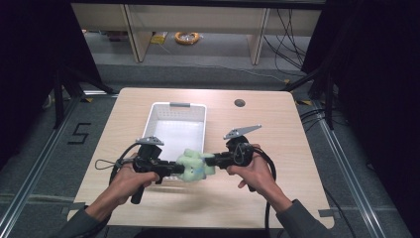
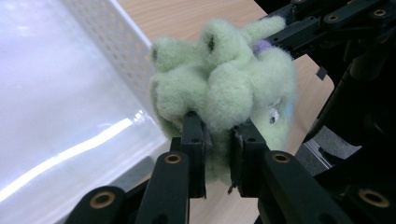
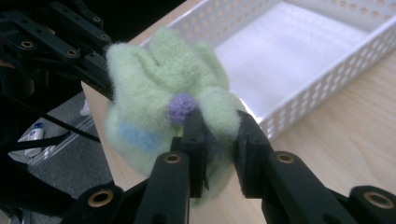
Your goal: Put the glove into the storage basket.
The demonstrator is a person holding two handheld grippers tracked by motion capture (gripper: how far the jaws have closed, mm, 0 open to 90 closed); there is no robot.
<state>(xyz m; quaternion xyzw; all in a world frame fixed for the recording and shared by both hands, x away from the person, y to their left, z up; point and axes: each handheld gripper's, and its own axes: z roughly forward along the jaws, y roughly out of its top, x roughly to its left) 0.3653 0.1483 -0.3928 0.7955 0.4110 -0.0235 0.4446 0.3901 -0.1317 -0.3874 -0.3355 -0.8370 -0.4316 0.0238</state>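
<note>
A pale green fuzzy plush toy (image 1: pixel 194 164) hangs above the table's front half, held between both grippers. My left gripper (image 1: pixel 171 168) grips it from the left, my right gripper (image 1: pixel 210 159) from the right. In the left gripper view the jaws (image 2: pixel 218 140) pinch a fold of the green plush (image 2: pixel 224 84). The right gripper view has the jaws (image 3: pixel 217 135) pinching the plush (image 3: pixel 154 98) just beside a small purple spot (image 3: pixel 181 106); a light blue patch (image 3: pixel 135 135) sits lower on it. The toy hovers at the near edge of a white perforated basket (image 1: pixel 190 105).
The white basket (image 3: pixel 327 88) lies in the middle of the light wooden table (image 1: pixel 277 139), with nothing visible inside it. A dark round hole (image 1: pixel 239 103) sits at the table's far right. Black frames and cables flank the table.
</note>
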